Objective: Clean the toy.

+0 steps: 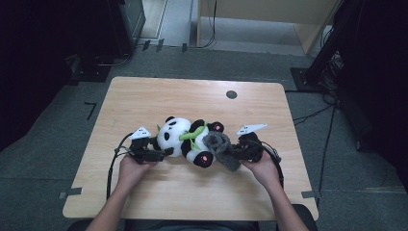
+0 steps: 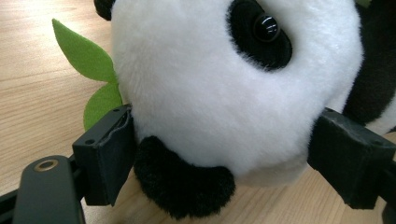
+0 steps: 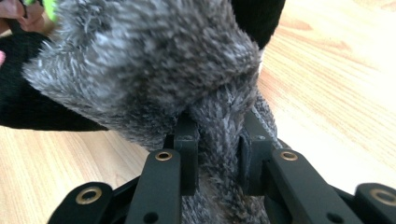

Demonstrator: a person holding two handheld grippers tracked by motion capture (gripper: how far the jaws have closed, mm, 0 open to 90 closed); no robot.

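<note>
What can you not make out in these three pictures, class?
- Panda: body cut off by the left gripper view's edges.
- Grey fur piece: blurred and cut off in the right gripper view; what it is, unclear.
- Right gripper: tips hidden by grey fur in the high view.

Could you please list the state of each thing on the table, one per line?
Black-and-white plush panda: lying on the wooden table, head clamped between the jaws.
Grey fuzzy fabric piece: draped over the panda's leg, one fold pinched.
Green felt leaves: sticking out flat beside the panda's head.
Left claw: closed on the panda's head.
Right claw: shut on the grey fabric.
</note>
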